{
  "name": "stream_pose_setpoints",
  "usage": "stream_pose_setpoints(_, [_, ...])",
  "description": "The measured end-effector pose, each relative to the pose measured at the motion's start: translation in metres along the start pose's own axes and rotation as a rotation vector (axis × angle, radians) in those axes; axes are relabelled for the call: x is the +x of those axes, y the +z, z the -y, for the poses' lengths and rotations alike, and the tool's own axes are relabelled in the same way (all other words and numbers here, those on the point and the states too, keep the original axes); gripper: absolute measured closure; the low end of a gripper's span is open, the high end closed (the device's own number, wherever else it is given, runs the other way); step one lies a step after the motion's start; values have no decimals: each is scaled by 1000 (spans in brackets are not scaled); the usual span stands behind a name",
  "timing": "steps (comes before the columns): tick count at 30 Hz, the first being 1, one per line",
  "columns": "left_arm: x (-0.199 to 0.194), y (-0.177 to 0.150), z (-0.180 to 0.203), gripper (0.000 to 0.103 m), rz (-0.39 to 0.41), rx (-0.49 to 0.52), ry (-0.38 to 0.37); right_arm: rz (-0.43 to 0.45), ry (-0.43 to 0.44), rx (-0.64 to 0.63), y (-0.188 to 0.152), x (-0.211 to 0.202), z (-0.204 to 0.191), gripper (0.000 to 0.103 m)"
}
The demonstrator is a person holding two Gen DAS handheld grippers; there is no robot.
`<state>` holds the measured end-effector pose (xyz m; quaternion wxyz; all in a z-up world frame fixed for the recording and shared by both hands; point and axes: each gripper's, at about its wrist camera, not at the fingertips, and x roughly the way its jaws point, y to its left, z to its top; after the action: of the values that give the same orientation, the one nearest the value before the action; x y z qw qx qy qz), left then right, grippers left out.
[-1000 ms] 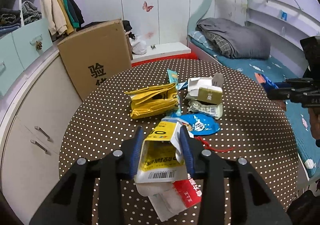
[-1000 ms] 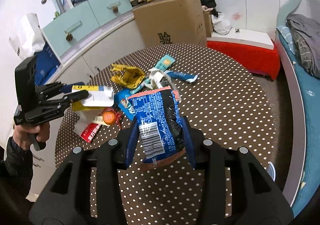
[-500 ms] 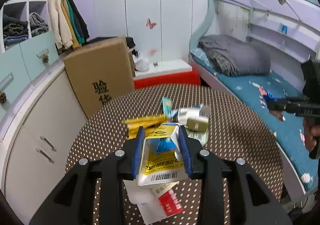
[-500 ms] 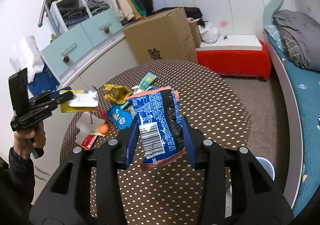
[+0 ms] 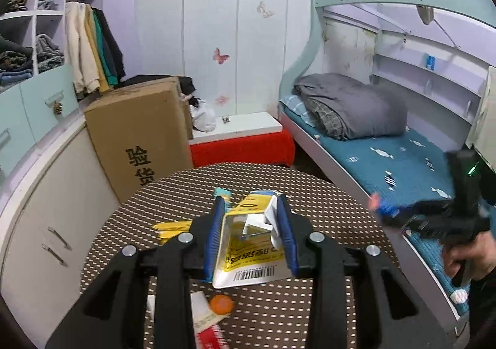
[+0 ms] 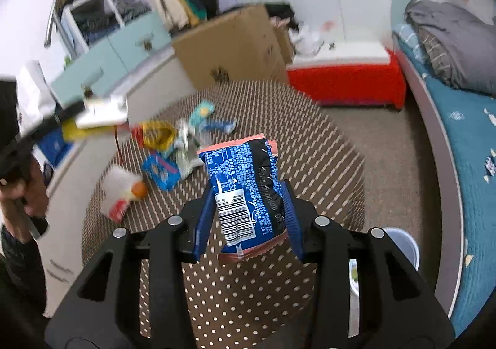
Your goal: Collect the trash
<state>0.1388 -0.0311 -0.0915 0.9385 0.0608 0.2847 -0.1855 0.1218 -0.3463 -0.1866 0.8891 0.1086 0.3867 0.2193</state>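
Left gripper (image 5: 251,234) is angling down over the table (image 5: 325,203), clamping a yellow pack (image 5: 251,251) between its pads. Right gripper (image 6: 248,209) is tilting down, pinching a blue wrapper (image 6: 245,191) upright; remaining trash (image 6: 164,160) is lying ahead-left of it.

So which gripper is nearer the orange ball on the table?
Left. The left gripper hangs just above the orange ball; the right gripper is off past the table's other side.
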Motion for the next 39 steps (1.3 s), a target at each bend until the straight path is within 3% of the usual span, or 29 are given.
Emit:
stream_pose_setpoints(4, [8, -7, 16, 70, -23, 11, -34, -109, 4, -30, -19, 42, -10, 61])
stream_pose_setpoints(6, [12, -11, 22, 70, -35, 14, -49, -128, 7, -50, -21, 52, -17, 54])
stream_pose_setpoints(8, [15, -13, 26, 70, -43, 18, -57, -114, 26, -66, -18, 52, -24, 49])
stream_pose_setpoints(15, [21, -17, 43, 70, -58, 50, -94, -27, 114, -191, 7, 37, -59, 49])
stream_pose_setpoints(16, [21, -16, 44, 70, -58, 56, -99, -20, 119, -203, 9, 36, -62, 52])
stream_pose_setpoints(18, [22, -13, 49, 70, -56, 66, -105, -12, 110, -223, 13, 35, -64, 77])
stream_pose_setpoints(20, [23, -12, 53, 70, -55, 68, -109, 10, 99, -220, 15, 30, -60, 88])
stream_pose_setpoints(21, [24, -10, 54, 70, -53, 67, -109, 24, 101, -211, 16, 26, -56, 92])
stream_pose_setpoints(29, [35, 7, 81, 70, -29, 79, -167, 130, 13, -65, 16, -16, 17, 94])
stream_pose_setpoints(34, [46, 18, 104, 70, -23, 93, -207, 198, -28, 81, 9, -51, 79, 94])
stream_pose_setpoints(39, [62, 29, 130, 70, -25, 97, -249, 212, -76, 257, -14, -66, 149, 94])
